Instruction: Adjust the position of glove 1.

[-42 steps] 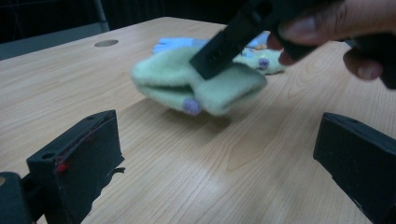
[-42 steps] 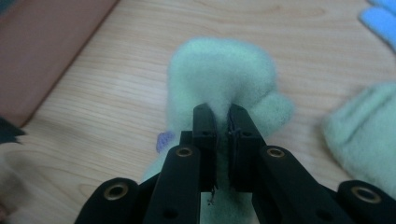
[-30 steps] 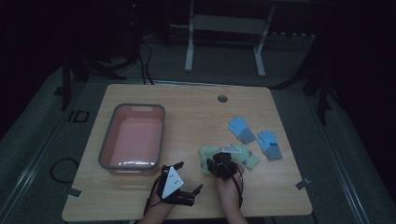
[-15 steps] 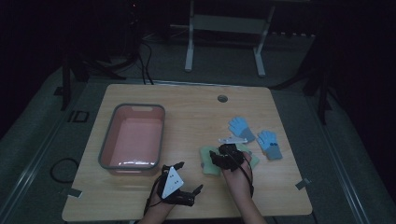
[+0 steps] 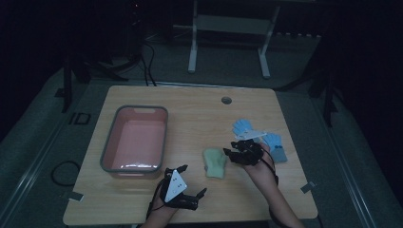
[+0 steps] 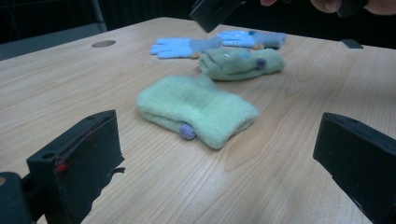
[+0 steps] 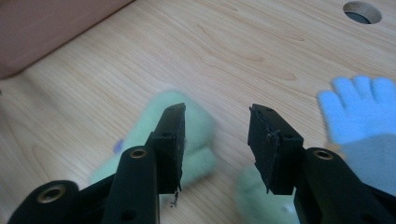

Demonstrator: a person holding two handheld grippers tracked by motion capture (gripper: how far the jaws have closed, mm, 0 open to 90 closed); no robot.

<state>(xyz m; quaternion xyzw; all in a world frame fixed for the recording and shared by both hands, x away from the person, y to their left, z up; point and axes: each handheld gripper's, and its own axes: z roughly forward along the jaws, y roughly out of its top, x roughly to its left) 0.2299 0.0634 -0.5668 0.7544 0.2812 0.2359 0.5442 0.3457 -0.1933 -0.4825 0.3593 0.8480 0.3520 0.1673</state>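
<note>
A folded green mitten (image 5: 215, 163) (image 6: 198, 109) lies flat on the wooden table (image 5: 190, 109). A second green mitten (image 6: 243, 63) lies just behind it, with two blue gloves (image 6: 184, 45) (image 5: 242, 126) beyond. My right gripper (image 5: 232, 148) (image 7: 215, 116) hovers above the table between the green mittens (image 7: 154, 140) and a blue glove (image 7: 359, 107). Its jaws have just been opening and nothing is between them. My left gripper (image 5: 192, 179) (image 6: 217, 123) rests near the front edge with its jaws wide apart and empty, facing the folded mitten.
A pink tub (image 5: 135, 140) (image 7: 46, 28) with a grey rim stands on the left half of the table. A round cable hole (image 5: 226, 100) (image 7: 362, 11) sits near the far edge. Another blue glove (image 5: 278, 147) lies right of my right gripper.
My right gripper has risen and moved right and away from over the green mittens, jaws wider. The folded green mitten now lies uncovered to its left. The left gripper has stayed put.
</note>
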